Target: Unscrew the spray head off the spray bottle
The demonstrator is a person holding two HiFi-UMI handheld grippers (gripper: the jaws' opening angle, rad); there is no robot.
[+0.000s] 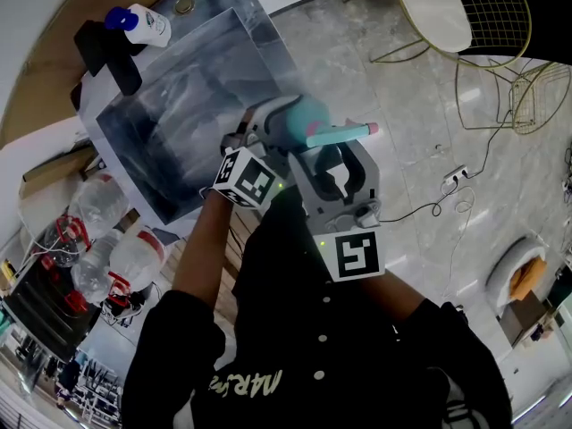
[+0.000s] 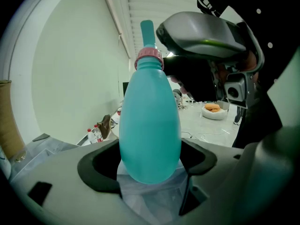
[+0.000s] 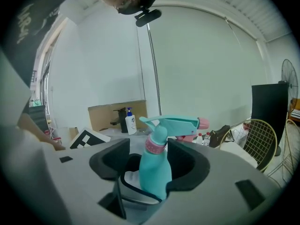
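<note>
Holding the teal spray bottle [image 2: 150, 125] by its rounded body, we keep our left gripper [image 2: 150, 161] clamped on it. Both dark pads press its sides, and the bottle rises out of that claw with its pink collar [image 2: 149, 57] at the top. In the head view the bottle hangs in the air in front of our chest, by the edge of the grey covered table [image 1: 179, 88]. Its spray head [image 1: 340, 133] points to the right, with the pink nozzle [image 1: 370, 129] at the far tip. Our right gripper [image 3: 151, 159] stands wide and clamps nothing. In its own view the bottle's neck and collar sit between the two pads. The right pad is just beside the collar, a clear gap shows at the left pad, and the spray head lies above the jaws, past their tips. We cannot tell whether the right pad touches the bottle. At the far end of the table stands a white pump bottle [image 1: 146, 23] with a blue top.
</note>
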